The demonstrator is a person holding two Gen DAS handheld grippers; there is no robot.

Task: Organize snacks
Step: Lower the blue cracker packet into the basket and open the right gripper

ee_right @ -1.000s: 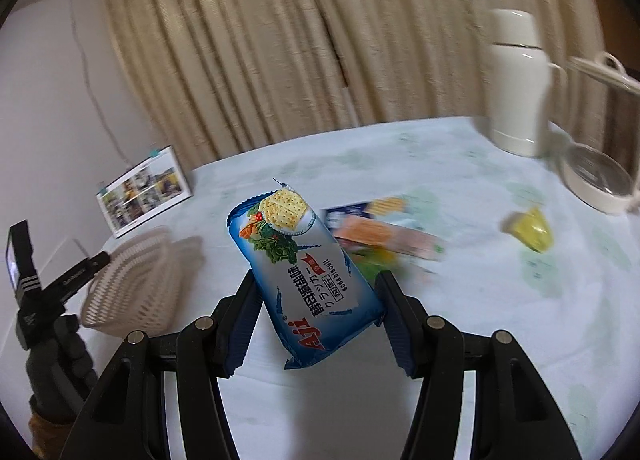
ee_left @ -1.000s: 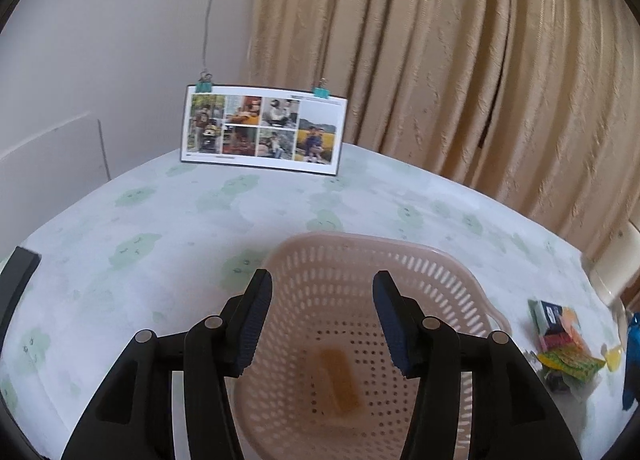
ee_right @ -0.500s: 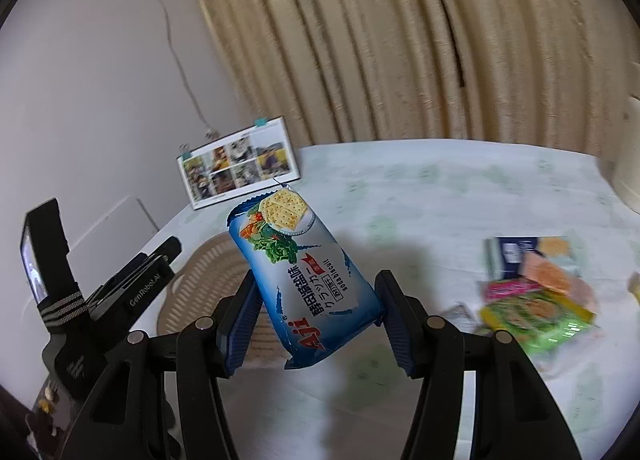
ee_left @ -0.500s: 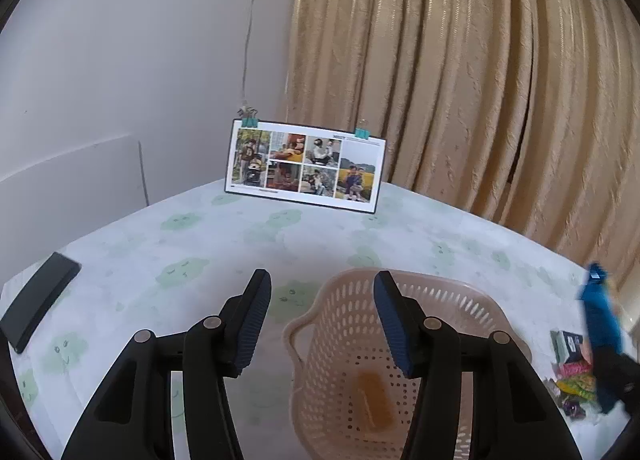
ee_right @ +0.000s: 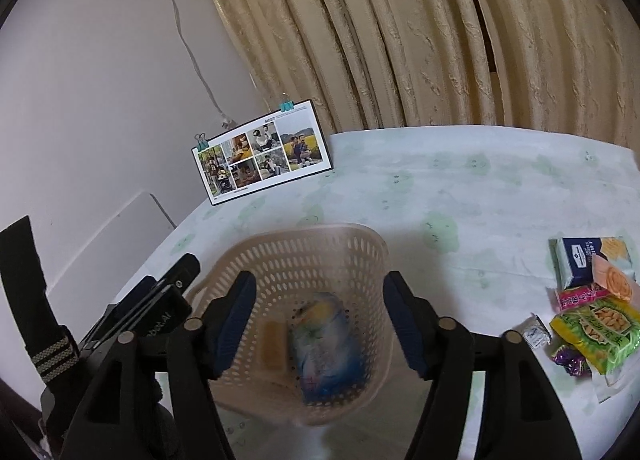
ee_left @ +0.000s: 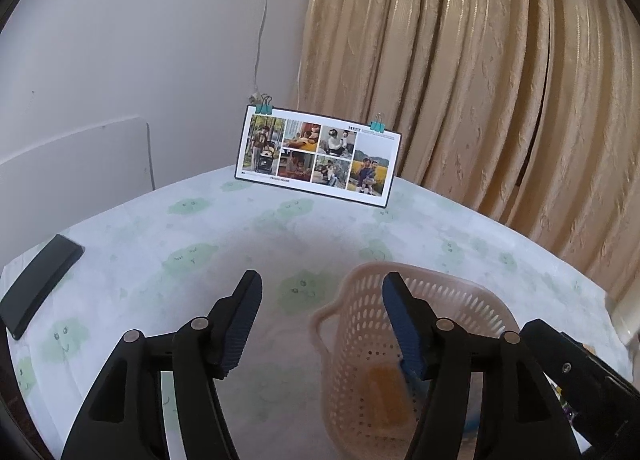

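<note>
Through my left wrist camera, the left gripper (ee_left: 320,296) hangs above the table (ee_left: 240,236) with its jaws spread wide and nothing between them. Its right finger overlaps the near rim of the pink perforated basket (ee_left: 452,300), which sits at lower right. An orange snack bar (ee_left: 380,388) lies on the basket floor. Left of the basket, the green-patterned tablecloth is bare up to a black flat device (ee_left: 38,284) near the left edge. A photo collage card (ee_left: 318,154) stands at the far edge of the table, against the wall (ee_left: 140,40) and the beige curtain (ee_left: 480,80). The black body of the right gripper (ee_left: 576,372) intrudes at lower right.

Through my right wrist camera, the right gripper (ee_right: 320,300) is poised directly over the basket (ee_right: 348,248), jaws released and wide apart, gripping nothing. Only this view shows the blue cracker packet (ee_right: 328,344), blurred, lying inside the basket just beside the orange snack bar (ee_right: 274,344). It alone also shows the snack pile (ee_right: 592,300) at right, well apart from the basket: a blue-and-white box, an orange wrapper, a pink packet, a green packet and small sweets. Bare cloth stretches between basket and pile. The left gripper's body (ee_right: 152,312) sits beside the basket's left rim.
</note>
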